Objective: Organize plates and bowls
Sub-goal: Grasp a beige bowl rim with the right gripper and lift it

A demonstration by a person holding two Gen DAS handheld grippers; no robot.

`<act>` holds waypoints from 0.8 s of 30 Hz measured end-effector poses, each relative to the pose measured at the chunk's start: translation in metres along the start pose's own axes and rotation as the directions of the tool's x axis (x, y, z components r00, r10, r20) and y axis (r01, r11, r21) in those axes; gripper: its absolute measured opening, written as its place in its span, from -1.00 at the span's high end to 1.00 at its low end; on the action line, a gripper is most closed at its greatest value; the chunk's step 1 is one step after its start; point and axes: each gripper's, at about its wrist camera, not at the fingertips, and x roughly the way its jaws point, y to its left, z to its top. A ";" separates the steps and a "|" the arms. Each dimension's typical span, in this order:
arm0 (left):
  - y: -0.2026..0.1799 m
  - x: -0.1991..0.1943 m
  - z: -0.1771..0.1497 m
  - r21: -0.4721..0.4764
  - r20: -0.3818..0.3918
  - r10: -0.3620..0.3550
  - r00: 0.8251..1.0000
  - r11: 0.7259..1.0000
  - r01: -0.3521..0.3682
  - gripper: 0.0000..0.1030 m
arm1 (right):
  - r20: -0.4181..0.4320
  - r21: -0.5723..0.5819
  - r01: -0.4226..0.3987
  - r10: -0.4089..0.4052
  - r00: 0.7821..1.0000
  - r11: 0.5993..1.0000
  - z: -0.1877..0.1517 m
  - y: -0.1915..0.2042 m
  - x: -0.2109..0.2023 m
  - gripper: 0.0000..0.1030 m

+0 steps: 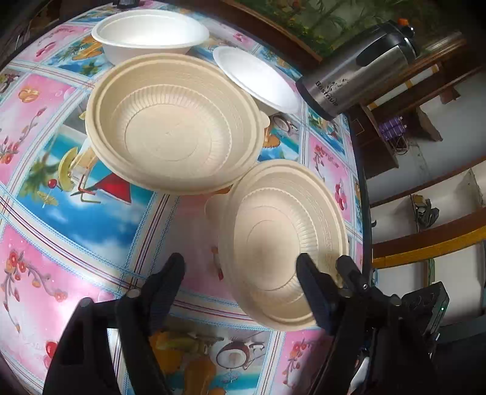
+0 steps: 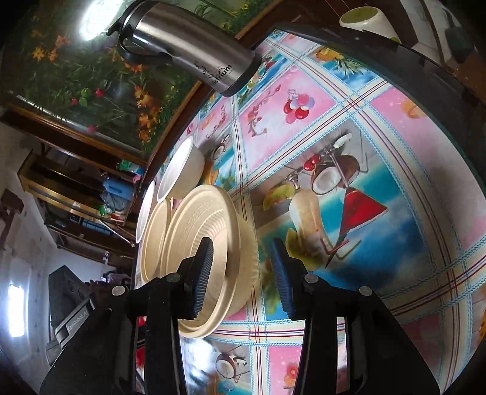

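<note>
Two beige ribbed bowls stand on the flowery tablecloth: a big one [image 1: 170, 121] mid-table and a nearer one [image 1: 282, 240] by the right edge. Behind them are two white bowls [image 1: 148, 33] [image 1: 258, 79]. My left gripper [image 1: 240, 273] is open, its right finger [image 1: 313, 282] over the near bowl's inside and its left finger above the cloth. My right gripper [image 2: 243, 267] straddles that same bowl's [image 2: 209, 218] rim, one pad inside and the other outside. A strip of cloth shows between the outer pad and the rim, so it is open. One of its fingers [image 1: 349, 270] shows beside the bowl.
A steel thermos jug [image 1: 358, 66] [image 2: 188, 45] stands at the table's far corner. The dark table edge [image 1: 361, 182] runs close beside the near bowl, with benches and floor beyond. A white mug [image 2: 367, 18] sits past the far edge. My left gripper's body [image 2: 70, 307] shows low on the left.
</note>
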 end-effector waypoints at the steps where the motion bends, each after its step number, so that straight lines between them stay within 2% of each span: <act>1: 0.000 -0.001 0.001 0.003 0.007 0.000 1.000 1.000 0.000 -0.24 | 0.000 -0.007 0.005 -0.005 1.000 1.000 0.000 0.001 0.001 0.26; 3: 0.000 -0.003 0.002 0.007 0.021 -0.010 1.000 1.000 0.010 0.06 | -0.002 -0.013 0.005 -0.005 1.000 1.000 -0.001 0.002 0.002 0.26; 5: -0.001 -0.004 0.004 0.017 0.030 -0.010 0.999 1.000 0.010 0.23 | -0.005 -0.010 0.001 -0.001 1.000 1.000 -0.001 0.002 0.004 0.28; 8: 0.001 -0.004 0.004 0.020 0.030 -0.014 0.999 1.000 0.013 0.46 | -0.011 -0.006 -0.006 0.005 1.000 1.000 -0.001 0.001 0.007 0.42; 9: 0.001 -0.004 0.004 0.022 0.031 -0.012 0.999 1.000 0.011 0.53 | -0.006 -0.011 0.003 -0.003 1.000 1.000 -0.001 0.002 0.007 0.53; 11: 0.001 -0.003 0.004 0.031 0.034 -0.002 0.999 1.000 0.001 0.57 | -0.002 -0.020 0.006 -0.006 1.000 1.000 -0.001 0.002 0.007 0.60; 12: 0.001 -0.002 0.004 0.034 0.033 0.001 0.999 0.999 -0.002 0.63 | 0.000 -0.025 0.007 -0.007 1.000 1.000 -0.001 0.003 0.007 0.69; 14: 0.001 -0.001 0.004 0.034 0.031 0.001 1.000 0.999 -0.002 0.74 | 0.006 -0.047 0.020 -0.019 1.000 0.999 -0.001 0.006 0.007 0.75; 17: -0.001 0.002 0.003 0.043 0.031 0.006 1.000 0.999 -0.007 0.80 | 0.014 -0.063 0.035 -0.034 0.999 0.997 -0.002 0.007 0.006 0.77; 24: -0.001 0.005 0.000 0.053 0.023 -0.003 1.000 0.999 0.002 0.80 | 0.043 -0.096 0.061 -0.057 0.997 0.994 -0.003 0.010 0.002 0.79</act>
